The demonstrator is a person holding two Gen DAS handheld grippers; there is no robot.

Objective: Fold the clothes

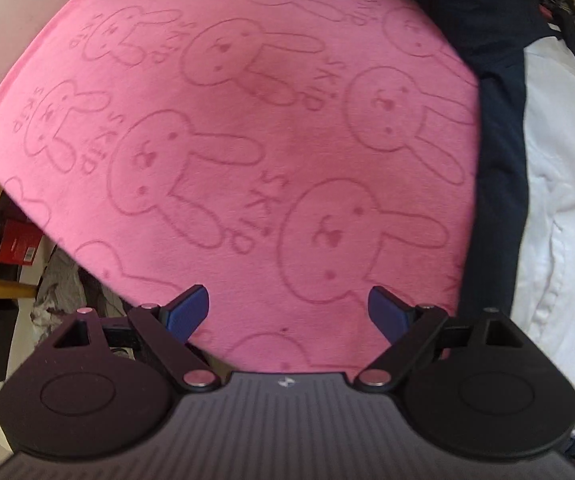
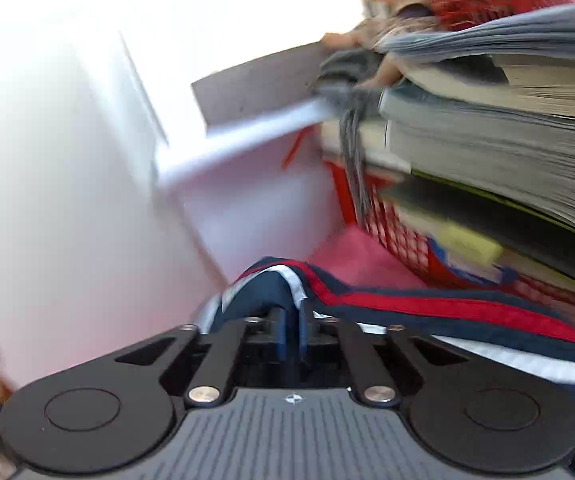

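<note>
The navy garment point(image 2: 427, 312) with red and white stripes bunches between the right tool's point(image 2: 290, 334) nearly closed fingers, which pinch its fold; its far end runs out of frame. Blurred books point(image 2: 507, 128) stack beside it. The left tool point(image 1: 289, 312) hangs spread wide and empty above a pink rabbit-print towel point(image 1: 247, 140).

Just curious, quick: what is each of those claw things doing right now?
Left gripper: open, empty, above the pink bunny towel.
Right gripper: shut on the navy striped garment.
</note>
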